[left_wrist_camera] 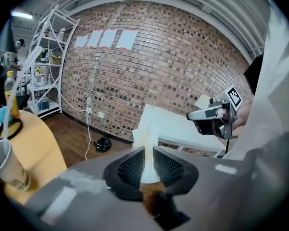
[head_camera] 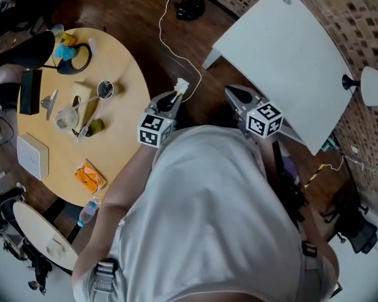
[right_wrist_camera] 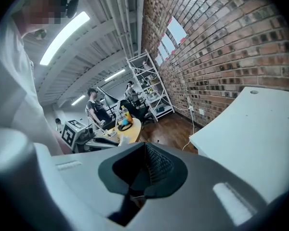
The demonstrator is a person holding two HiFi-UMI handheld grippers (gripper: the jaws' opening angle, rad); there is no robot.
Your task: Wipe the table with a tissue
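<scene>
A white tissue (head_camera: 182, 85) sticks up from the jaws of my left gripper (head_camera: 174, 97), which is shut on it and held in the air above the dark wood floor. In the left gripper view the tissue (left_wrist_camera: 143, 134) stands pinched between the two black pads of the left gripper (left_wrist_camera: 147, 159). My right gripper (head_camera: 234, 93) hovers beside it to the right, near the white table (head_camera: 283, 61). Its jaws (right_wrist_camera: 145, 152) are shut with nothing between them. The round yellow table (head_camera: 123, 74) lies to the left of both grippers.
The yellow table carries a clear cup (head_camera: 66, 118), a green fruit (head_camera: 96, 126), an orange packet (head_camera: 89, 177), a white box (head_camera: 33, 156) and a black headset (head_camera: 75, 60). A white cable (head_camera: 170, 43) runs across the floor. Metal shelves (left_wrist_camera: 48, 57) stand by the brick wall (left_wrist_camera: 173, 71).
</scene>
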